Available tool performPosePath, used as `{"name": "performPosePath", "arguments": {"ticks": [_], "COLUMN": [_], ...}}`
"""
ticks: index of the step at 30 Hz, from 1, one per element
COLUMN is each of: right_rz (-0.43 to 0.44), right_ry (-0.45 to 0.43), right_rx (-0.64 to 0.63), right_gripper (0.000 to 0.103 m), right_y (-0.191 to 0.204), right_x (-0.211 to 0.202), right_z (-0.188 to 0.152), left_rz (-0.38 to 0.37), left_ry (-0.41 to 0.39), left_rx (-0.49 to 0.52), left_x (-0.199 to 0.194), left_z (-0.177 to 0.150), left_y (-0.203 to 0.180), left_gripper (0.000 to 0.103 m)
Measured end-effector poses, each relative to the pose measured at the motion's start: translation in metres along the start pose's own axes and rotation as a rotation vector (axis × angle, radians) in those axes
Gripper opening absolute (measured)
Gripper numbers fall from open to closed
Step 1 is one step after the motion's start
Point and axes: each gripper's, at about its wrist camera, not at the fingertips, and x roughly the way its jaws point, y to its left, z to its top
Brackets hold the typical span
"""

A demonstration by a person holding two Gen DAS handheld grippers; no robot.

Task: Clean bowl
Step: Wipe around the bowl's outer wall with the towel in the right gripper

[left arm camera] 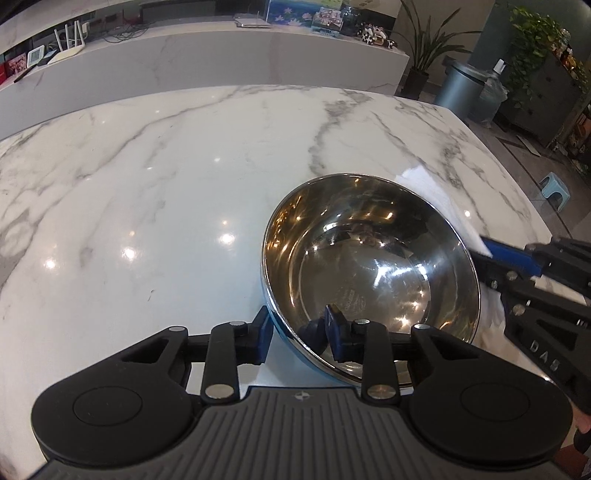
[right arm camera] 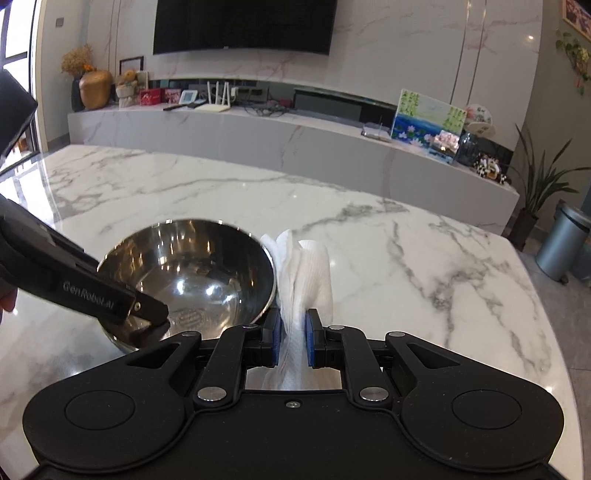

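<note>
A marble table (right arm camera: 406, 258), a wall television (right arm camera: 243, 26), a grey bin (right arm camera: 561, 243) and a potted plant (left arm camera: 424, 48).

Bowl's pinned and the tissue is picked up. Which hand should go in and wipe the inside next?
Right. The right gripper is shut on the white tissue, right beside the steel bowl. The left gripper has its jaws astride the bowl's near rim, so it looks better kept there as the steadying hand.

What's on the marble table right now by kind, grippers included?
Steel bowl: 1
White paper towel: 1
Grippers: 2, the left gripper straddling the bowl's rim, the right gripper pinching the towel
Total: 4
</note>
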Motion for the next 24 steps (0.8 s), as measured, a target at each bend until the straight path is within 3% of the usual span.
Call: {"name": "performPosePath", "arguments": {"ticks": [2,4,6,16,24], "right_rz": [0.008,0.011,0.013,0.091,0.047], "right_ry": [0.019,0.039,0.056,0.105,0.070], "right_rx": [-0.008,-0.019,-0.024,-0.093,-0.077], "right_gripper": [0.012,0.012,0.012,0.012,0.012], "right_y": [0.003,0.006,0.008,0.027,0.021], "right_x": [0.003,0.006,0.008,0.005,0.002], "right_z": [-0.002,-0.003,-0.005,-0.009,-0.007], "left_rz": [-0.002,-0.003,-0.013,-0.025,-0.028], "left_ry": [0.008,0.037,0.059,0.085,0.073], "left_rx": [-0.036,-0.094,-0.134,-0.141,-0.114], "left_x": [0.000,0.002,0.004,0.004,0.004], "left_z": [0.000,0.000,0.000,-0.002,-0.002], "left_y": [0.003,0.008,0.012,0.009,0.013], "left_gripper": [0.033,0.049,0.053,0.053,0.051]}}
